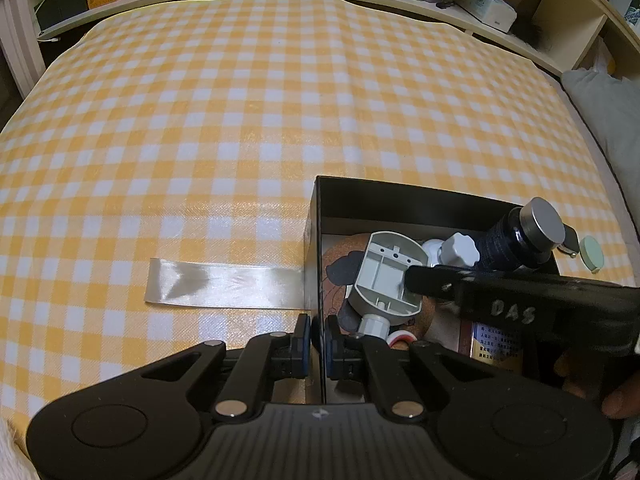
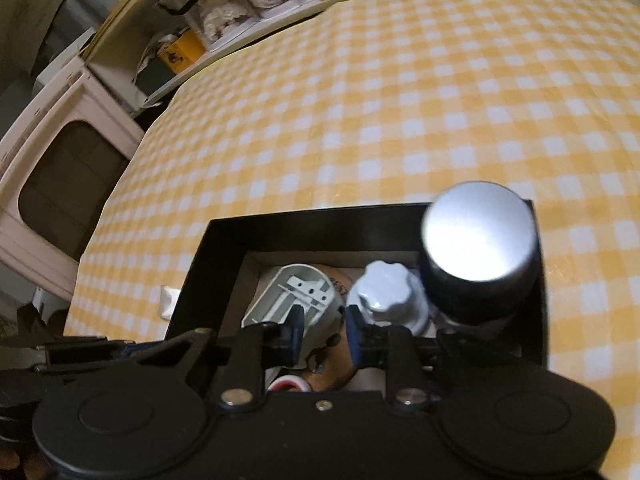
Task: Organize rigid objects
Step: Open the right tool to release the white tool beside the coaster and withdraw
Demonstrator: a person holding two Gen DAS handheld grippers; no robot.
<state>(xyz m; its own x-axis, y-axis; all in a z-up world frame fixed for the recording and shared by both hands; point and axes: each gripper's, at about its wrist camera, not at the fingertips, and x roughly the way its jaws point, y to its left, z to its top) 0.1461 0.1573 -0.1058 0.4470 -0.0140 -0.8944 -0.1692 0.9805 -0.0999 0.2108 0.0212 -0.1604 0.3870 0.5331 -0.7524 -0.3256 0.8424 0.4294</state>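
Mid-way through packing hard items into the black box (image 1: 400,196) on the checked worktop (image 1: 240,120). Left claw (image 1: 318,334) pinching the box's near-left wall, steadying it. Right claw (image 2: 322,330) spread and empty, hovering inside the box above the grey housing (image 2: 296,292), white knob (image 2: 384,288) just to its right. Dark bottle (image 2: 480,256) leaning in the far-right corner. Next, probably: lifting out and reaching for the green disc (image 1: 593,254) lying outside, just beside the box.
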